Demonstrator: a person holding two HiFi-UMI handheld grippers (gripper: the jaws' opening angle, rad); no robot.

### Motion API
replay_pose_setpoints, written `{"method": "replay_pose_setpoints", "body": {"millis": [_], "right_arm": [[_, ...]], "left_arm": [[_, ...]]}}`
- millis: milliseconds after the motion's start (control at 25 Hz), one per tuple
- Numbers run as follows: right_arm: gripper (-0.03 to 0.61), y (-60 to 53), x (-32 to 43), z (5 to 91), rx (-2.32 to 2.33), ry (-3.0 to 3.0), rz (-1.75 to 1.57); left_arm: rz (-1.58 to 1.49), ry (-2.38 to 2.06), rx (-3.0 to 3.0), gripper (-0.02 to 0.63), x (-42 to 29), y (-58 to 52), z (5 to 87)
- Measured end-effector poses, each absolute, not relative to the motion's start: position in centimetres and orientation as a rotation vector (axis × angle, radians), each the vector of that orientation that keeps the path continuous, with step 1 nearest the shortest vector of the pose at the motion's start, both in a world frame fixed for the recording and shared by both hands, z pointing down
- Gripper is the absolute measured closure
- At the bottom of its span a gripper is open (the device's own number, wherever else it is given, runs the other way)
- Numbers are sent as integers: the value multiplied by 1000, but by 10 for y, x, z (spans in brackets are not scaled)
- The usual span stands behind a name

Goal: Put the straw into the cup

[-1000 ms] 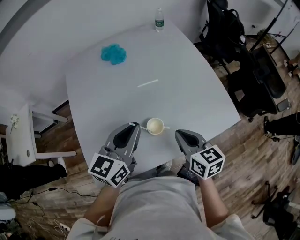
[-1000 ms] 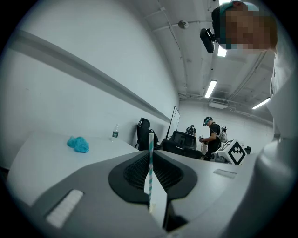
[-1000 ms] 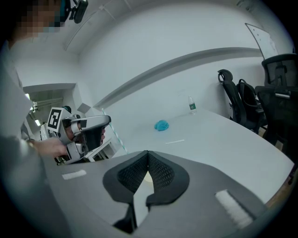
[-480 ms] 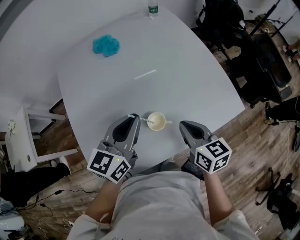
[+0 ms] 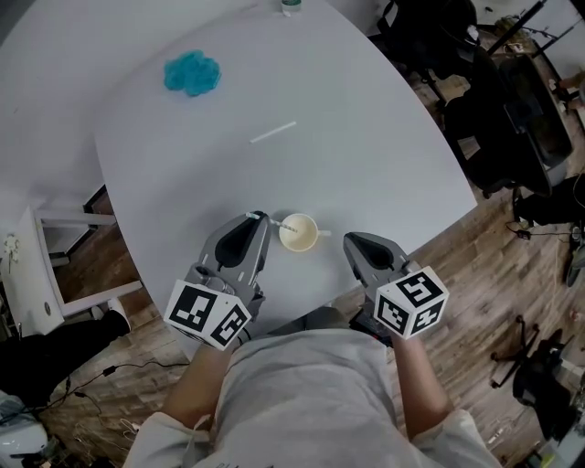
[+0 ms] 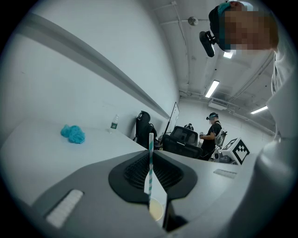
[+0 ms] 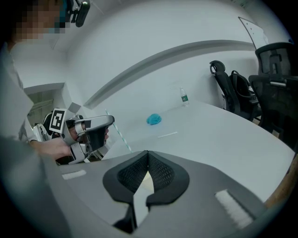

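Stripes of teal and white ring the thin straw [image 5: 285, 225] that the left gripper [image 5: 259, 218] pinches in the head view. The straw's far end lies over the mouth of the round cream cup [image 5: 299, 232]. The cup stands just right of that gripper's tips on the smooth pale table [image 5: 366, 137]. The right gripper [image 5: 353, 239] is just right of the cup and apart from it. Well ahead of both tools lies a plain white straw [image 5: 273, 132]. Farther ahead and to the left sits a fluffy blue clump [image 5: 192, 73], and a clear bottle [image 5: 290, 7] stands at the far edge.

In the left gripper view, the ribbed black pads close flat on the striped straw, which stands upright between them. The cup's glossy mouth sits directly under the tips.

In the right gripper view, the jaws meet at their tips with nothing between them. The cup shows as a pale patch through the slit below. To the left, the other gripper holds the straw on a slant.
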State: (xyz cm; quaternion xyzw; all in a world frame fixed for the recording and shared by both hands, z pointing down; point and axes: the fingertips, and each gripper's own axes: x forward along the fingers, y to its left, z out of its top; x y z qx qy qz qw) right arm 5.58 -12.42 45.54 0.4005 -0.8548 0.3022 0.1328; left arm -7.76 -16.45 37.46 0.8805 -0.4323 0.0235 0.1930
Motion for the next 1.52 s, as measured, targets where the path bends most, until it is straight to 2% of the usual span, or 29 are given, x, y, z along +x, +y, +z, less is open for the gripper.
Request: {"method": "replay_pose_setpoints", "body": {"millis": [1520], "right_arm": [[571,-121,66,495,1126,-2411,970]], "left_arm": [[19,-1146,2272,571,-66,-183,475]]}}
